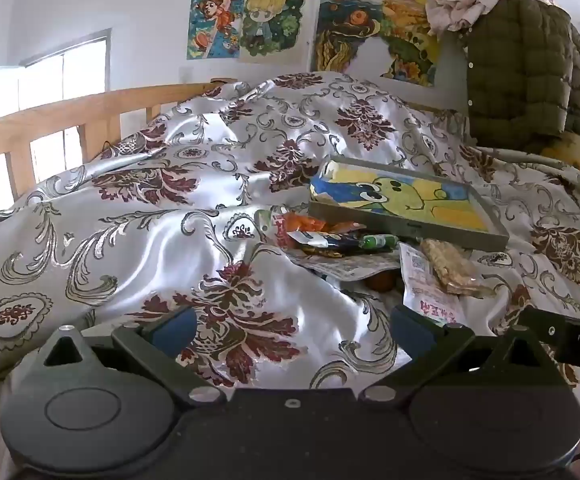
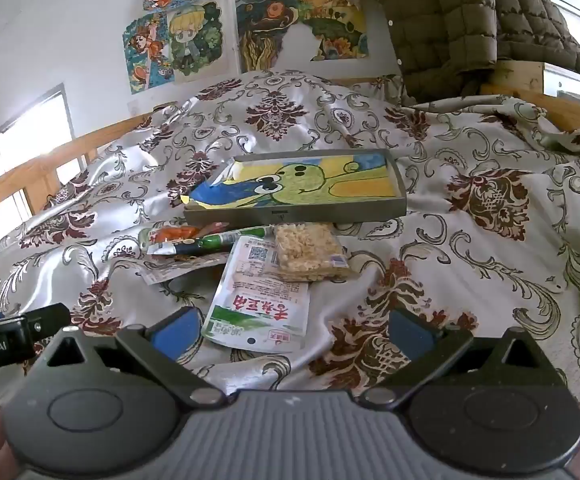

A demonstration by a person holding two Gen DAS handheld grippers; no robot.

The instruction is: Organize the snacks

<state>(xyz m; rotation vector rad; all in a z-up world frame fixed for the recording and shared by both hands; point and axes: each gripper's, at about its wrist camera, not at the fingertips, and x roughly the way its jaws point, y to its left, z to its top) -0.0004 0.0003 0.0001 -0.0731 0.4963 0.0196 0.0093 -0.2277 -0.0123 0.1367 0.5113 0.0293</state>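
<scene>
Landmark: shallow grey rectangular tray (image 2: 400, 184) lined with a green-frog drawing, lying on the silvery satin bedspread with maroon floral print (image 2: 490, 280).

Left to right, right wrist view:
- Left gripper (image 1: 292, 330): blue-padded fingers spread wide, nothing between them, over bare bedspread left of and in front of the tray.
- Orange snack packet (image 2: 175, 233) and dark tube-shaped packet with green end (image 2: 205, 243), just in front of the tray's near-left corner, overlapping each other.
- White flat pouch with red characters and green band (image 2: 259, 304), in front of the tray, its near end between the right gripper's fingers but not touched.
- Clear-wrapped pale puffed-rice bar (image 2: 310, 256), just in front of the tray's near wall, lying partly on the pouch.
- Right gripper (image 2: 292, 330): fingers wide apart, holding nothing.

No snack lies inside the tray.
</scene>
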